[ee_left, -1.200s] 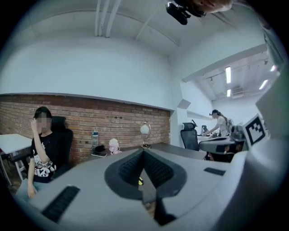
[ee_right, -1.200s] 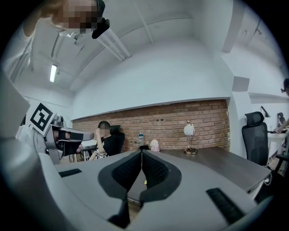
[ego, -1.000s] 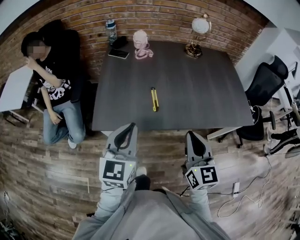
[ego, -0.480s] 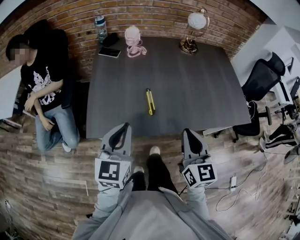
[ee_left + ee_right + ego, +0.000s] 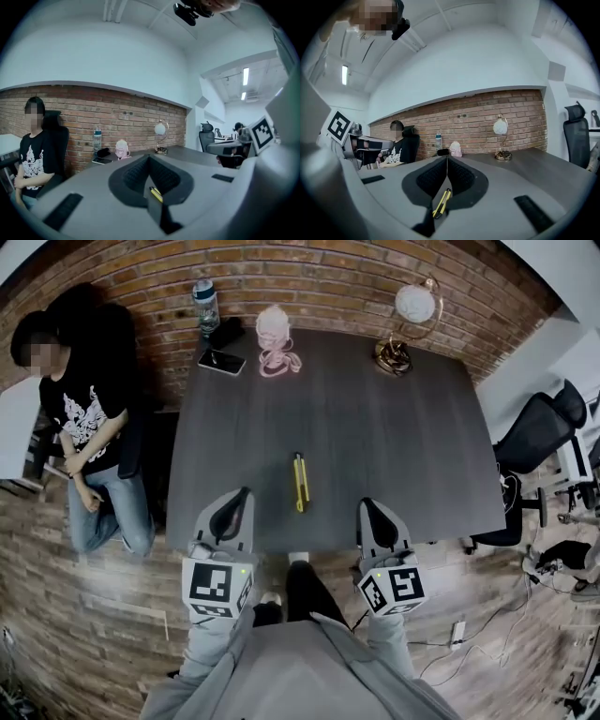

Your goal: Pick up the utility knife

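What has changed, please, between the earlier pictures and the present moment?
The left tool and right tool have advanced to the table. Their tips now show over its near edge, with the utility knife ahead between them. Nothing was taken hold of or let go. Both tools stay shut and empty, and the utility knife lies untouched where it was.

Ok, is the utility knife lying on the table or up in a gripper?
Lying flat on the table. The utility knife is apart from the left gripper and right gripper, both shut and empty.

Utility knife (image 5: 300, 482) on table (image 5: 394, 456); lamp (image 5: 413, 305) behind
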`<state>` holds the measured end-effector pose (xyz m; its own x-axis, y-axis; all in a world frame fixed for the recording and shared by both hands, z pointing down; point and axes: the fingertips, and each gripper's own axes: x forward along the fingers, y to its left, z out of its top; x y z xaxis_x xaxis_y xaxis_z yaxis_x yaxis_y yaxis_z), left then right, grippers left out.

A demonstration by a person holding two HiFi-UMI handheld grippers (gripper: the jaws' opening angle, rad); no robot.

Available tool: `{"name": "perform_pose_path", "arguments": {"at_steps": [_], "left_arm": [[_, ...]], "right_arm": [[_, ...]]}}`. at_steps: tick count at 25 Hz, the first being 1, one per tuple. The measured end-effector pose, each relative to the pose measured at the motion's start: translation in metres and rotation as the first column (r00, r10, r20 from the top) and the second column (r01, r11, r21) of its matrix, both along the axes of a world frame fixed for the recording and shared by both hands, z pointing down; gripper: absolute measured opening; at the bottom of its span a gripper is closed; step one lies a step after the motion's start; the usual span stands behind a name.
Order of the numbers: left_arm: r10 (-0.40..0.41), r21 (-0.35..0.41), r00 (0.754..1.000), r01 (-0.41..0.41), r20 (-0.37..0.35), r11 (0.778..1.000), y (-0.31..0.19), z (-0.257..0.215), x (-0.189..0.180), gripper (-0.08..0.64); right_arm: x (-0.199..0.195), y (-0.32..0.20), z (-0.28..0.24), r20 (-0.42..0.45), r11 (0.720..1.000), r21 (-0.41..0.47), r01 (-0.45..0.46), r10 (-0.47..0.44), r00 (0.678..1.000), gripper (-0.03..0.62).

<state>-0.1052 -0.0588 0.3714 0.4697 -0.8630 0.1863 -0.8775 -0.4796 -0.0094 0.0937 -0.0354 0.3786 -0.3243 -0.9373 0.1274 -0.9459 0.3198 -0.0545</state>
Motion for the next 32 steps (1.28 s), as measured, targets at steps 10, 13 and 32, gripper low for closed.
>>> {"name": "perform_pose_path", "arguments": {"at_steps": [10,13,32], "left_arm": [[-0.059,0.025,0.998,0.058,0.022,0.998,-0.089,-0.020,0.027,0.018],[-0.078,0.030,0.996,0.077,0.034,0.997,-0.108,-0.023,0.034,0.019],[-0.089,-0.058,0.996,0.090,0.021,0.994,-0.153,0.006,0.035,0.018]], "right_arm": [[0.023,-0.100,-0.011,0.010,0.997,0.008,0.081,-0.081,0.997,0.018],[0.031,-0.122,-0.015,0.012,0.995,0.014,0.103,-0.103,0.995,0.018],[0.034,-0.168,-0.005,-0.027,0.994,-0.011,0.110,-0.110,0.994,0.018]]}}
